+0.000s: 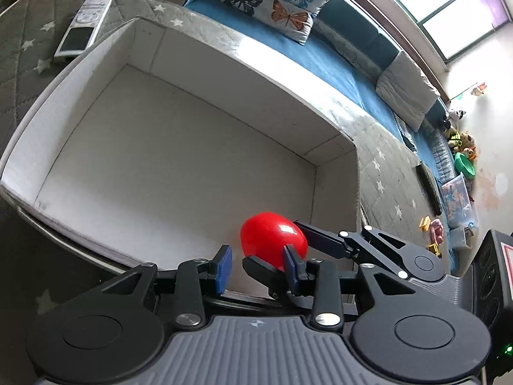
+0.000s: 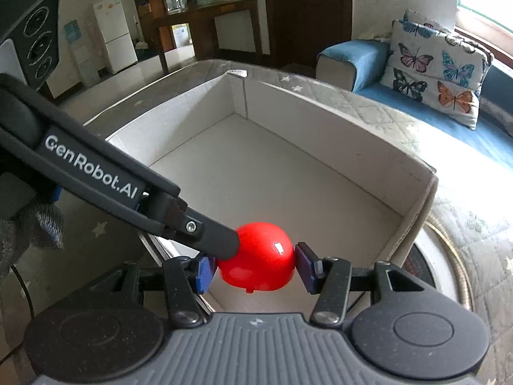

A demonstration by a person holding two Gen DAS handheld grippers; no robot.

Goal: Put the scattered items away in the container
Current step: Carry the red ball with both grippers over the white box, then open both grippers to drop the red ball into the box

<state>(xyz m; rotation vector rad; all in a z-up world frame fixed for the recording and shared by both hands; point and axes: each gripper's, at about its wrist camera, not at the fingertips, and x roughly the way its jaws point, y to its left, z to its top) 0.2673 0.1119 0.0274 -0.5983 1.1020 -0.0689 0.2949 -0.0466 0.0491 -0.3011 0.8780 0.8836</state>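
A glossy red dome-shaped toy [image 2: 258, 258] sits between the blue pads of my right gripper [image 2: 253, 269], which is shut on it just above the near end of the white cardboard box [image 2: 352, 147]. The toy also shows in the left wrist view [image 1: 272, 240], with the right gripper's fingers [image 1: 320, 240] around it. My left gripper [image 1: 256, 266] is open and empty, its jaws right beside the toy; one of its fingers [image 2: 208, 237] touches the toy's left side. The box [image 1: 96, 57] has nothing else inside.
A white remote control [image 1: 85, 25] lies on the grey star-patterned cover [image 1: 29, 64] left of the box. A blue sofa [image 1: 320, 54] with a butterfly cushion [image 2: 439, 67] stands behind. Toys and a clear bin [image 1: 458, 199] lie at the far right.
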